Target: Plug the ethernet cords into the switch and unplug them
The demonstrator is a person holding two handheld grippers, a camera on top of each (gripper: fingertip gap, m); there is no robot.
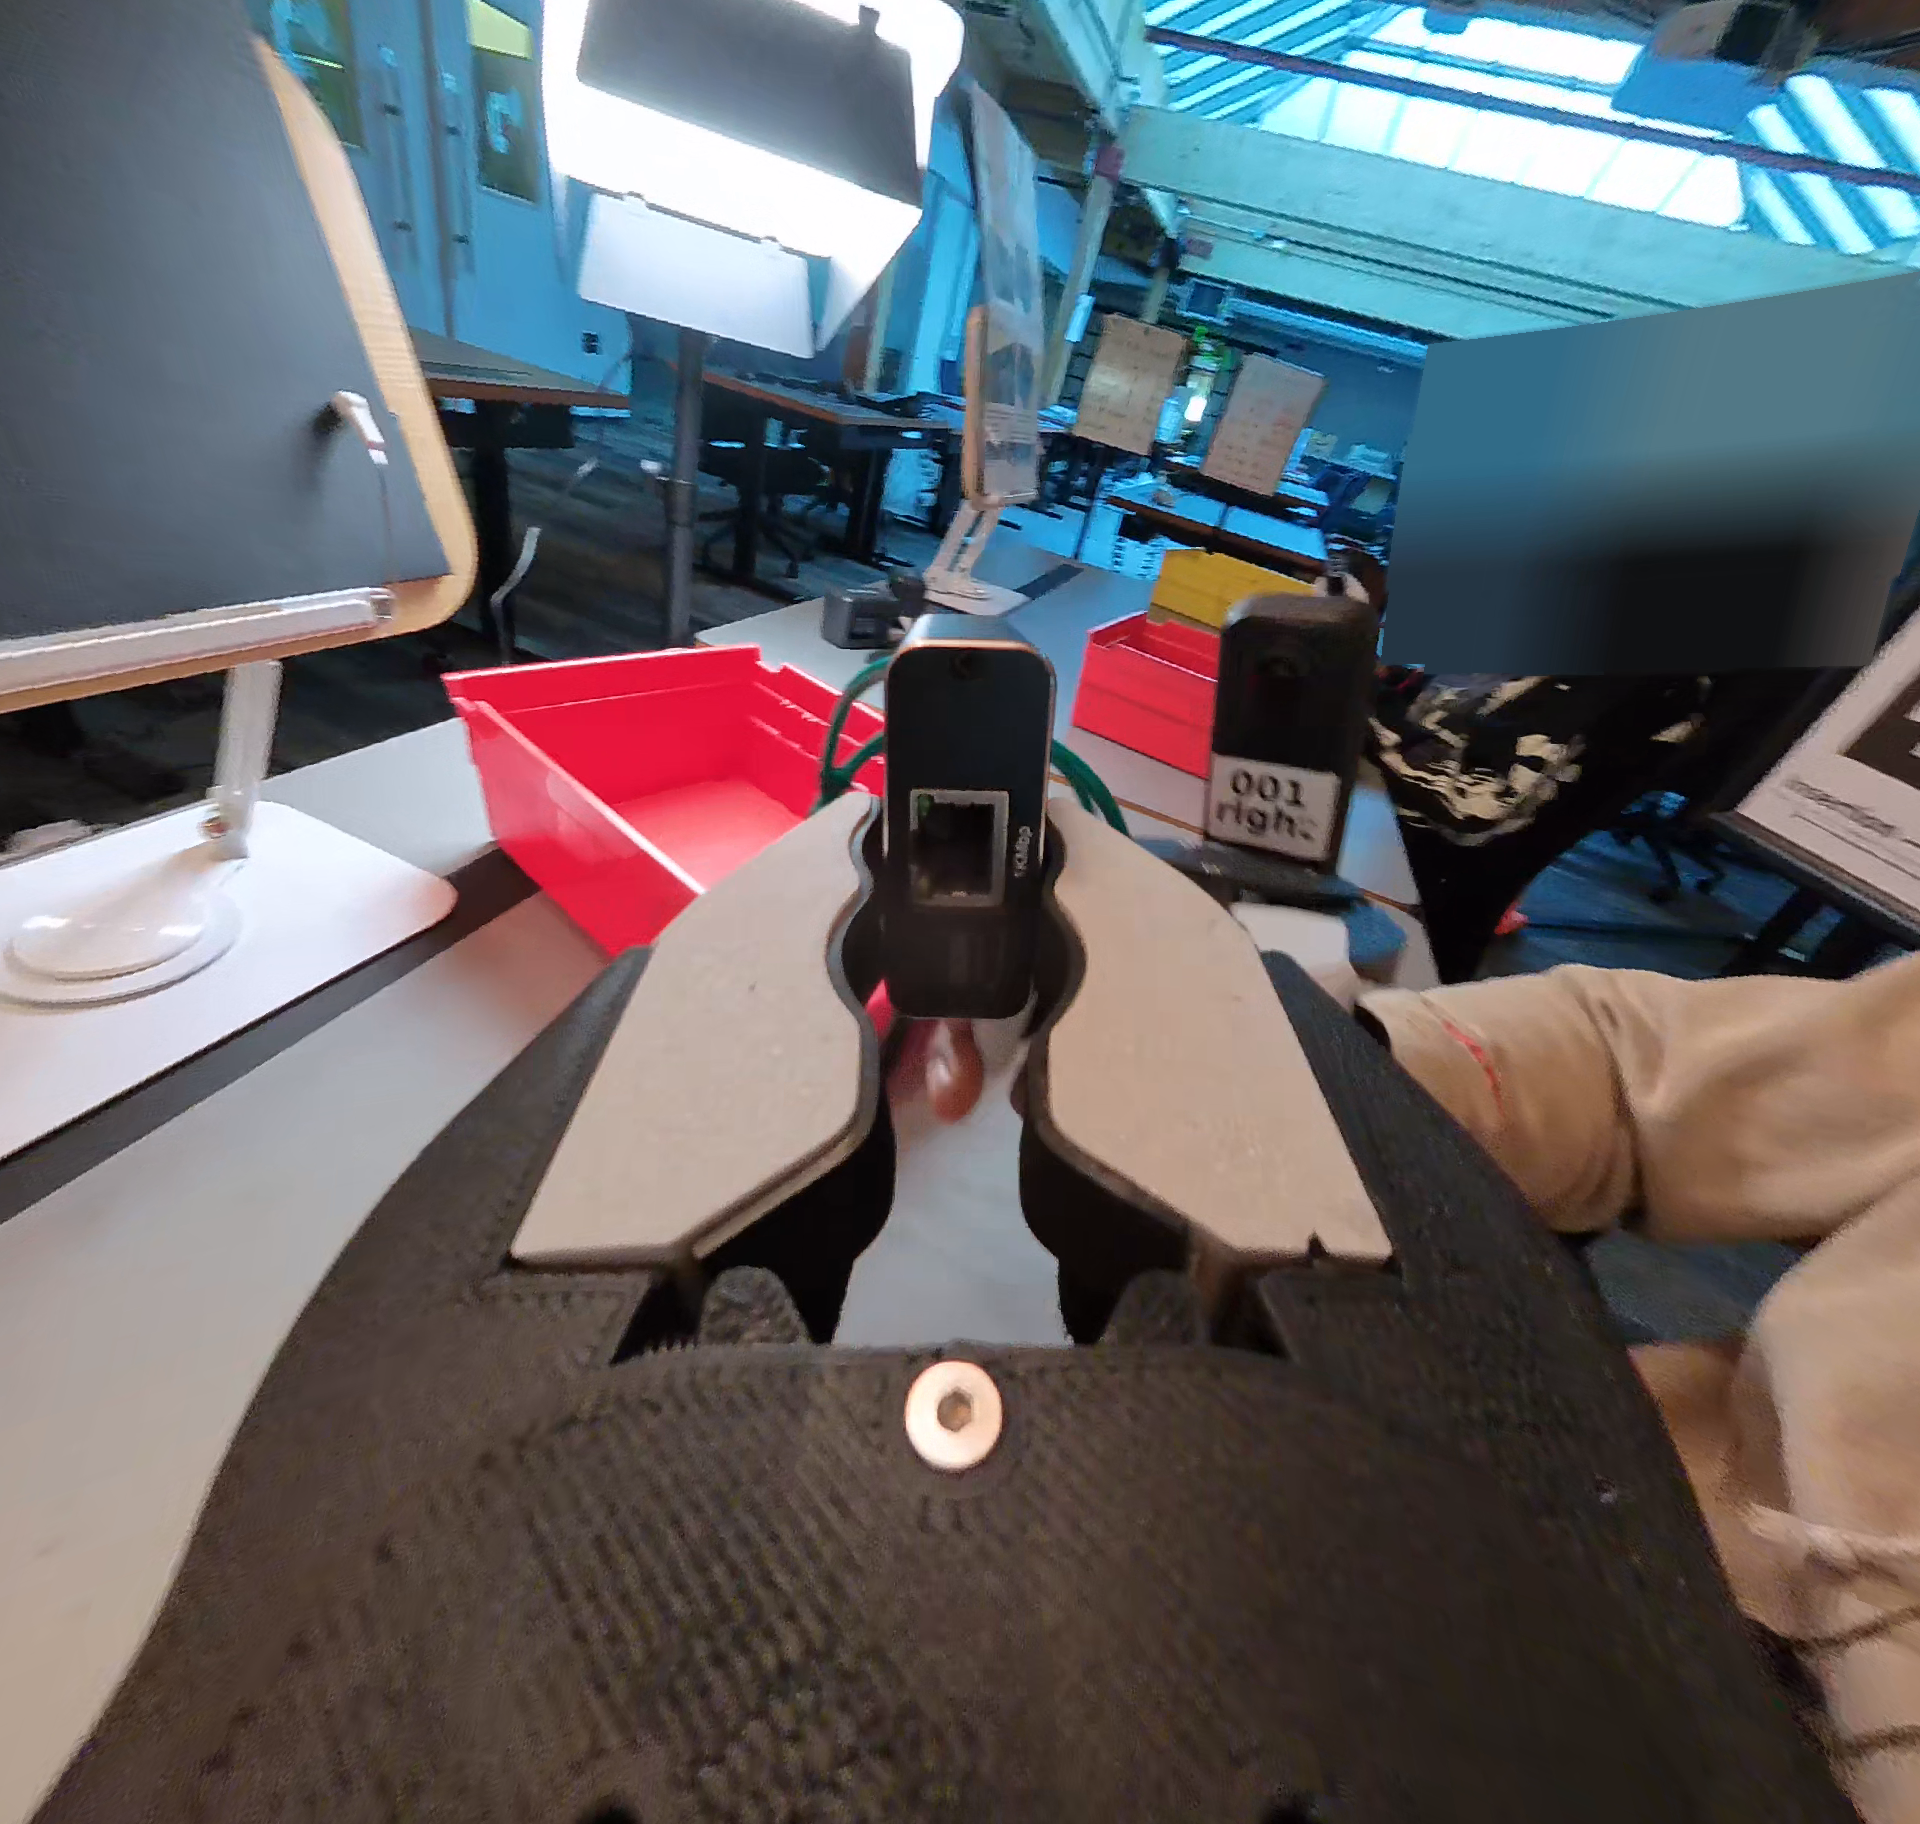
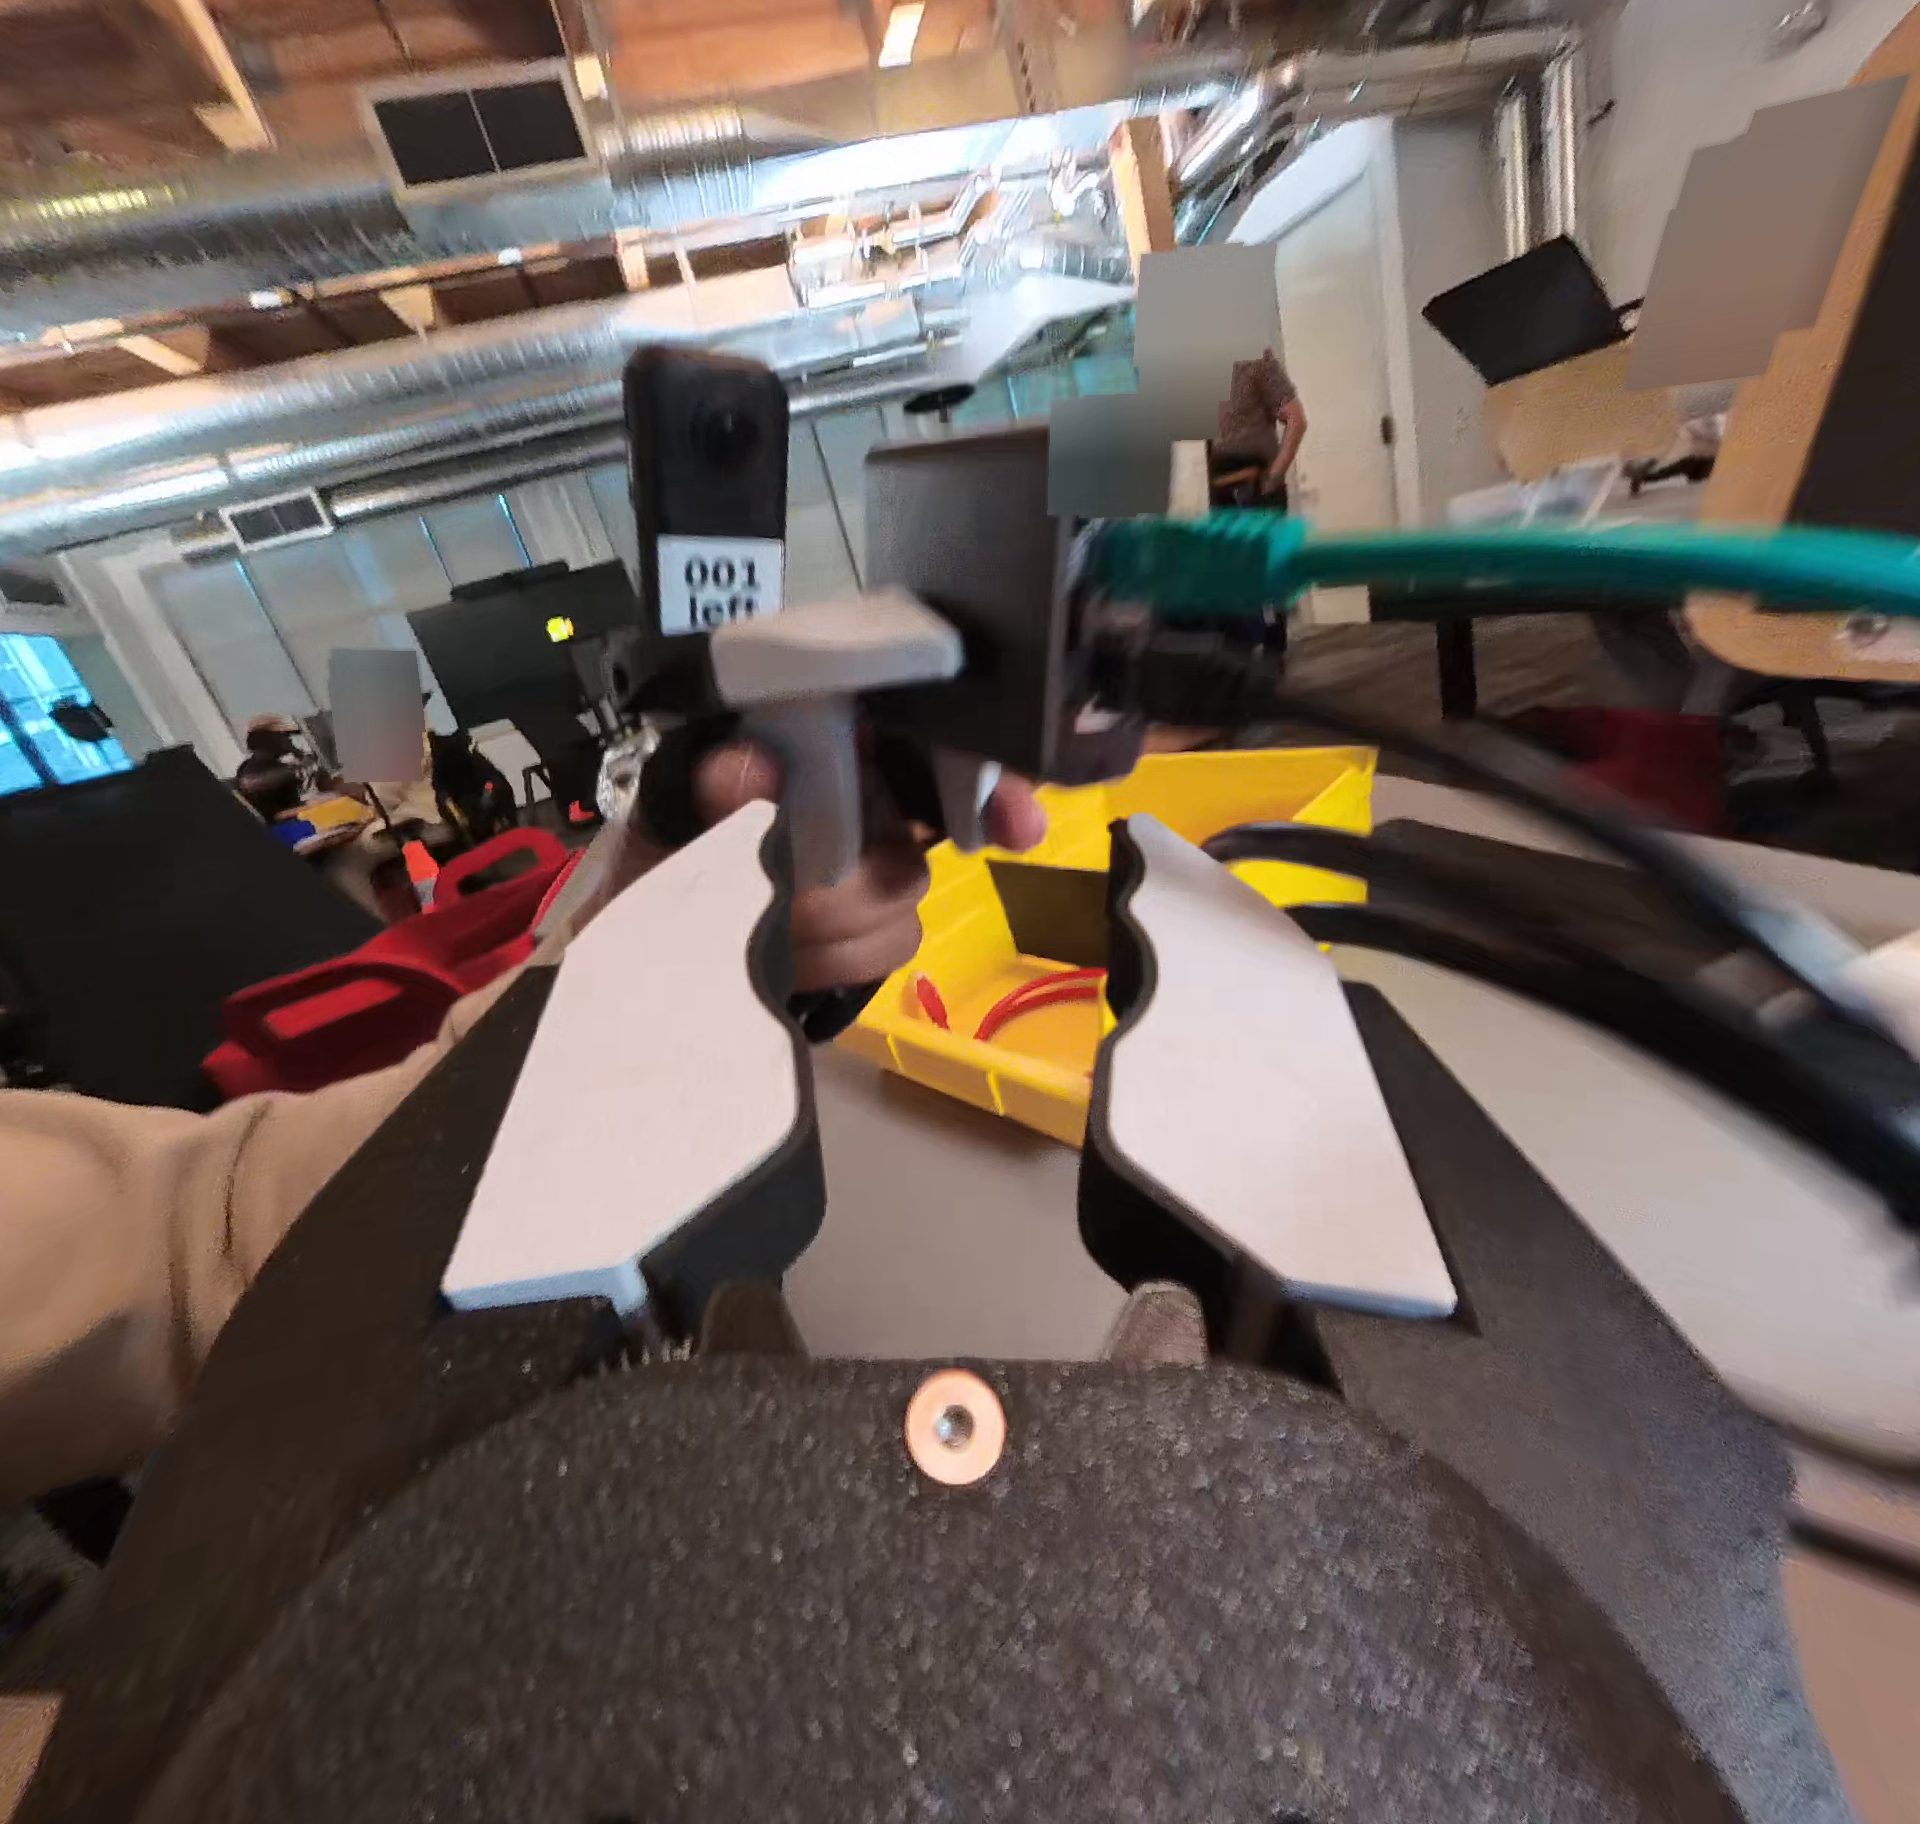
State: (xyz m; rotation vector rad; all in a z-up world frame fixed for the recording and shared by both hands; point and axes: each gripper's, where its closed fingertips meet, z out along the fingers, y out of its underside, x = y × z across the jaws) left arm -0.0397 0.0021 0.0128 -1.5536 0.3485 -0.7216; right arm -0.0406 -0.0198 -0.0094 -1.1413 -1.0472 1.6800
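My left gripper (image 1: 961,829) is shut on a small black switch (image 1: 966,725) and holds it upright above the table. An empty port (image 1: 954,844) faces the camera. A green ethernet cord (image 1: 1086,787) loops behind it. In the right wrist view the switch (image 2: 966,579) sits in the left gripper's grey fingers (image 2: 831,642). The green cord's plug (image 2: 1195,553) meets the switch's right side, and a black cable (image 2: 1558,943) joins just below; blur hides how deep they sit. My right gripper (image 2: 948,824) is open and empty, below and short of the switch.
A red bin (image 1: 665,766) stands on the grey table (image 1: 312,1203) behind the switch. A yellow bin (image 2: 1039,1057) holds red cords (image 2: 1029,1000). A white lamp base (image 1: 114,933) stands at left. The right gripper's camera (image 1: 1283,725) shows at right. People are in the background. My left and right fingertips are right by each other.
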